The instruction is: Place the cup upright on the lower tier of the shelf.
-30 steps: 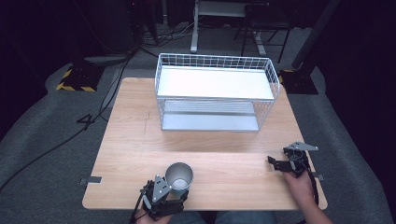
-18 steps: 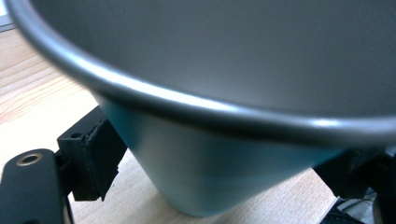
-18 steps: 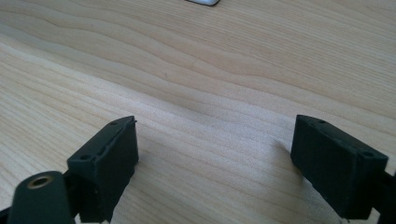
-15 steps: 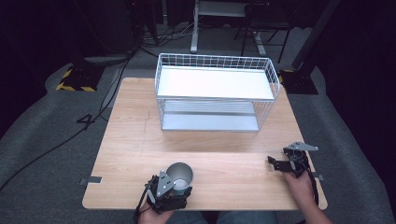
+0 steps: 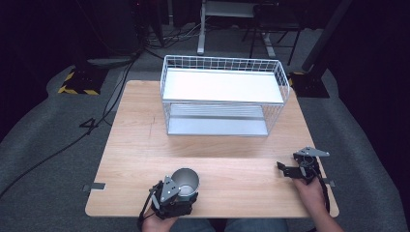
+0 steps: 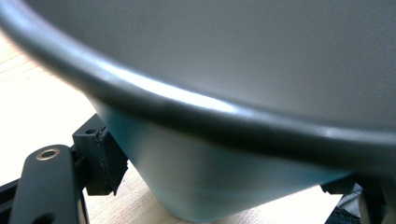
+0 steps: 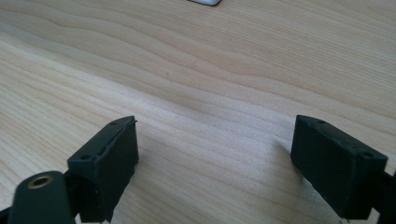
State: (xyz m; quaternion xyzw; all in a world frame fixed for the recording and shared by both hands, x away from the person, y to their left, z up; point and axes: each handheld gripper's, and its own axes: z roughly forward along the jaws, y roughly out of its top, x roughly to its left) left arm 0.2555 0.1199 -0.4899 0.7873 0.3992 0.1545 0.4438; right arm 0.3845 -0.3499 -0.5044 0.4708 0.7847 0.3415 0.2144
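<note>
Closing over the last half second, the left gripper (image 5: 180,195) now clamps the metal cup (image 5: 185,182), which stands on the wooden table (image 5: 140,145) near its front edge, well in front of the white wire rack (image 5: 223,99); grey carpet surrounds the table. From the left gripper view, the cup (image 6: 224,140) sits pinched between both pads. From the right gripper view, the right gripper (image 7: 212,163) gapes wide over bare wood.

Light falls from above onto the table (image 5: 135,145), while the floor around it lies dim and the background is nearly black. The wire rack's (image 5: 222,84) white shelf glares. In the left gripper view the metal cup (image 6: 224,116) is close and blurred, its rim streaked with highlights.
</note>
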